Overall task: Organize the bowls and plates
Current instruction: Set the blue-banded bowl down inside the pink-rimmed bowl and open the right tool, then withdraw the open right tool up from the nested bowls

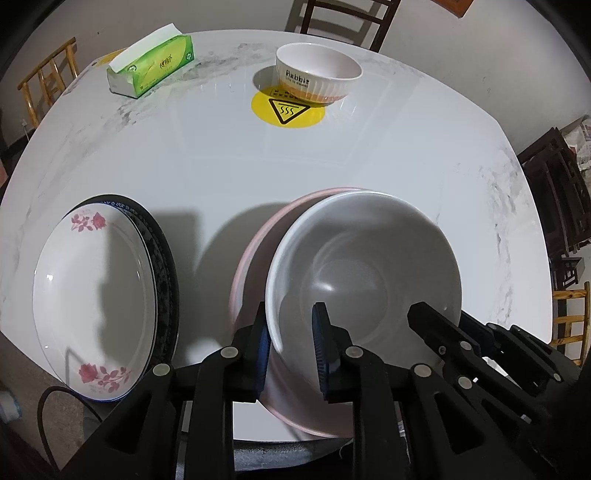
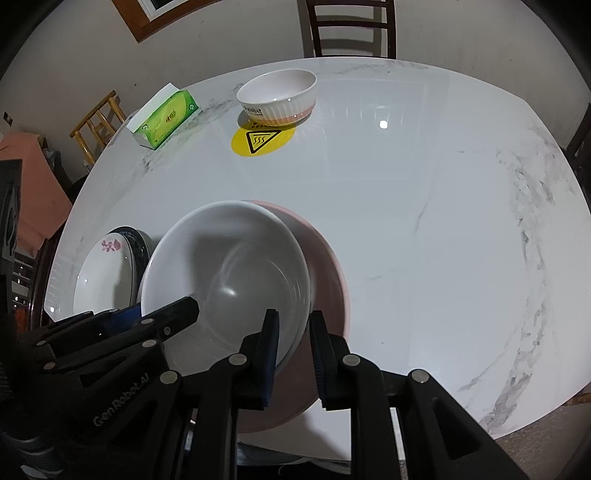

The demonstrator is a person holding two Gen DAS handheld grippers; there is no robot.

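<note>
A white bowl (image 1: 365,266) sits tilted inside a larger pink bowl (image 1: 251,254) at the table's near edge. My left gripper (image 1: 291,332) straddles the white bowl's left rim, one finger inside and one outside. My right gripper (image 2: 293,338) straddles its right rim (image 2: 299,266) the same way, over the pink bowl (image 2: 328,280). How tightly the pads press the rim is unclear. A white plate with red roses (image 1: 92,299) lies on a dark patterned plate (image 1: 162,258) at the left. A ribbed "Rabbit" bowl (image 1: 317,72) stands at the far side.
A green tissue box (image 1: 155,62) lies at the far left of the white marble table (image 1: 369,155). A yellow round hot-surface sticker (image 1: 288,110) is in front of the ribbed bowl. Wooden chairs (image 2: 351,26) stand around the table.
</note>
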